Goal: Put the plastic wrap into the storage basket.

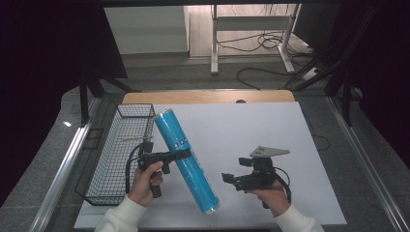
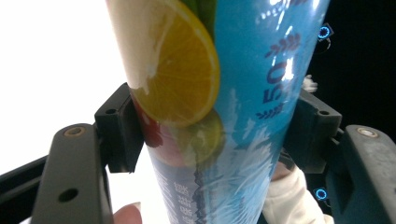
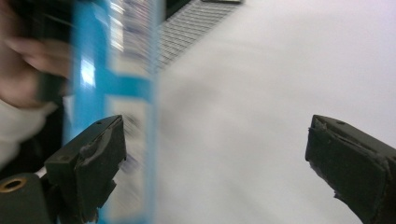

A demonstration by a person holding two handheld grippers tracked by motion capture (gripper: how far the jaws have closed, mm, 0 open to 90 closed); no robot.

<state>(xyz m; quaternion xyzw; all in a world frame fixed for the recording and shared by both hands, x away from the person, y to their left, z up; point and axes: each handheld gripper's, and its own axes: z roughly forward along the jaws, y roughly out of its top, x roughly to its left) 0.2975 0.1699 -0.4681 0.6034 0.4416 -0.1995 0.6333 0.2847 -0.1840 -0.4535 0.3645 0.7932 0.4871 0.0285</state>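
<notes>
A long blue tube (image 1: 184,158) with an orange slice printed on it (image 2: 219,112) slants across the white table, its near end low at the front. My left gripper (image 1: 183,154) is shut on the tube's middle, both black pads (image 2: 120,128) pressing its sides. My right gripper (image 1: 227,178) stands open to the right of the tube, apart from it, with nothing between its jaws. In the right gripper view the blurred tube (image 3: 116,93) passes beyond the left jaw of the right gripper (image 3: 215,149).
A black wire basket (image 1: 121,152) stands at the table's left edge, just behind my left hand. The white tabletop (image 1: 270,130) stretches open to the right and back. A wooden strip (image 1: 208,96) runs along the far edge.
</notes>
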